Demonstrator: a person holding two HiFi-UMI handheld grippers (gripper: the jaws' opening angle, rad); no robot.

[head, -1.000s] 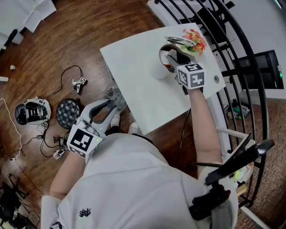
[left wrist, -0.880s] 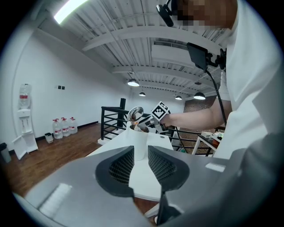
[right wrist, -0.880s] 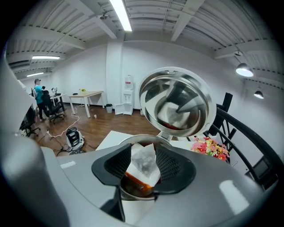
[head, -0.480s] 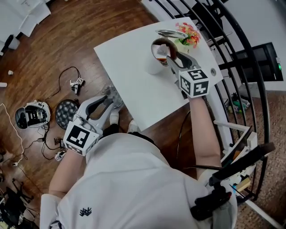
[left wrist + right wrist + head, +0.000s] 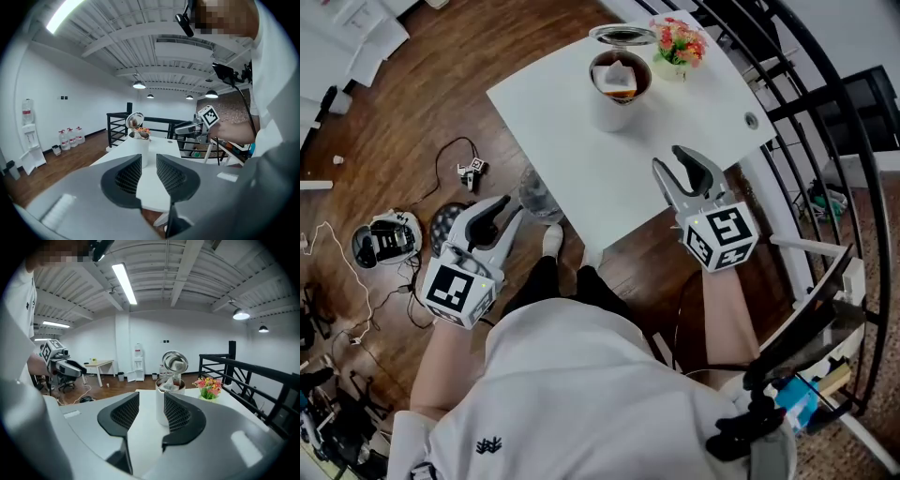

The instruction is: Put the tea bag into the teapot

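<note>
White teapot [image 5: 615, 105], lid [image 5: 622, 36] up, stands well ahead of right gripper [image 5: 670, 161]; tea bag [image 5: 617, 77] already inside. Right jaws apart, empty, just been closing slightly; left gripper [image 5: 494, 206] narrow, empty. Drop-in looks done; next prob. shut lid.

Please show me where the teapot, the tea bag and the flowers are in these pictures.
teapot [image 5: 610, 116]: head view, on its white outer wall.
tea bag [image 5: 616, 74]: head view, on the pale bag lying inside the teapot.
flowers [image 5: 679, 38]: head view, on the blossoms.
</note>
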